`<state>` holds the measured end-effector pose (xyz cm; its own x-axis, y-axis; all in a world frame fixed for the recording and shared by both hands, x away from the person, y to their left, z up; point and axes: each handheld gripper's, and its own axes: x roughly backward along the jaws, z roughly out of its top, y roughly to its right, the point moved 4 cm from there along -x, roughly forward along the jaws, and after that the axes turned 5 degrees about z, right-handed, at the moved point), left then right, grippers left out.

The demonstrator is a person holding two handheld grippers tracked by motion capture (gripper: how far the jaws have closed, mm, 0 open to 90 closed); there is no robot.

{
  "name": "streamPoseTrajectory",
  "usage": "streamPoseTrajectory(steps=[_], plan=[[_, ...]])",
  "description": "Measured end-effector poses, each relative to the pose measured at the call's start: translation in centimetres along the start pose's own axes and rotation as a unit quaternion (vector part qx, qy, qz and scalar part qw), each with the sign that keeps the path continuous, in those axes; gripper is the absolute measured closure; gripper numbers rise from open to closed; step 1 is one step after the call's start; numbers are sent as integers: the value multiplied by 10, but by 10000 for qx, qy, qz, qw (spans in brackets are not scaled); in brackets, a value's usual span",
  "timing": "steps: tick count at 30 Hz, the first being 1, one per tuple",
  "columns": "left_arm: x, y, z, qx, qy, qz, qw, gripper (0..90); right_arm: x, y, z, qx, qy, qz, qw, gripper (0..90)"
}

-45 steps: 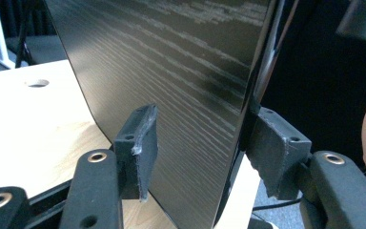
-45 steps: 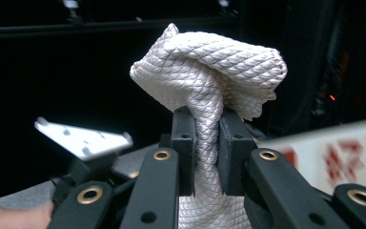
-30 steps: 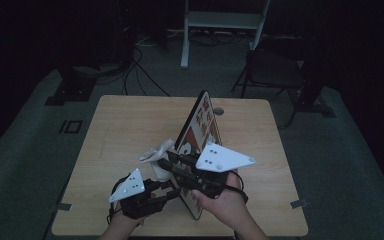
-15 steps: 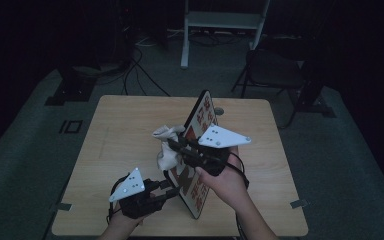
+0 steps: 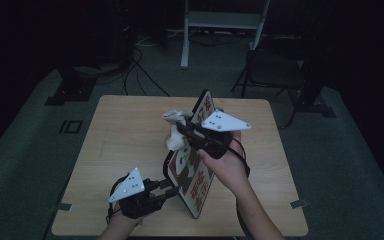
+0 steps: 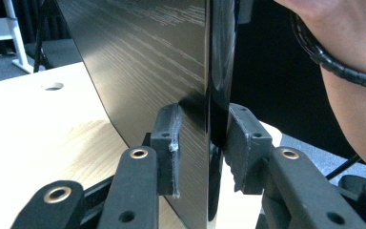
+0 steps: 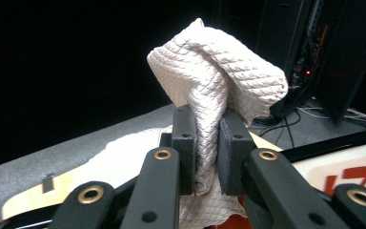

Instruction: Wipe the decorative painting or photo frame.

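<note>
A flat sign board (image 5: 192, 172) with red characters and a picture stands on edge, tilted, on the wooden table (image 5: 125, 130). My left gripper (image 5: 172, 189) is shut on its near lower edge. In the left gripper view both pads (image 6: 169, 133) press the dark glossy board (image 6: 171, 62) from either side. My right gripper (image 5: 180, 129) is shut on a crumpled white quilted cloth (image 5: 172, 142) and holds it against the board's upper left face. In the right gripper view the cloth (image 7: 219, 67) bulges above the closed jaws of the right gripper (image 7: 208, 138), with the board (image 7: 343, 167) at the lower right.
The table's left half is bare wood with a small round hole (image 6: 52, 86). Behind the table stand a dark chair (image 5: 275, 70) and a white frame (image 5: 225, 20), with cables (image 5: 140, 65) on the floor. The person's right hand (image 6: 343, 47) is close beside the board.
My right gripper has carried the cloth along the board, away from the person toward its far upper end. The left gripper has kept its hold in place.
</note>
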<state>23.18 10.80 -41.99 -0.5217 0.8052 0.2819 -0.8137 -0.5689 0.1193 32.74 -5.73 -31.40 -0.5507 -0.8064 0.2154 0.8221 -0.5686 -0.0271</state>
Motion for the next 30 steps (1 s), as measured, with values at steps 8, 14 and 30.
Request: streamPoseTrajectory(steps=[8, 14, 30], plan=[[0, 0, 0, -12, 12, -2, 10000, 679, -5, 17, 2, -81, -19, -142, 9999, 796], [0, -1, 0, -43, 16, -16, 10000, 679, -8, 33, 3, -160, -46, -252, 9995, 796], [0, -1, 0, -82, 28, -16, 10000, 679, -18, 75, 10, -348, -181, -650, 9971, 796]])
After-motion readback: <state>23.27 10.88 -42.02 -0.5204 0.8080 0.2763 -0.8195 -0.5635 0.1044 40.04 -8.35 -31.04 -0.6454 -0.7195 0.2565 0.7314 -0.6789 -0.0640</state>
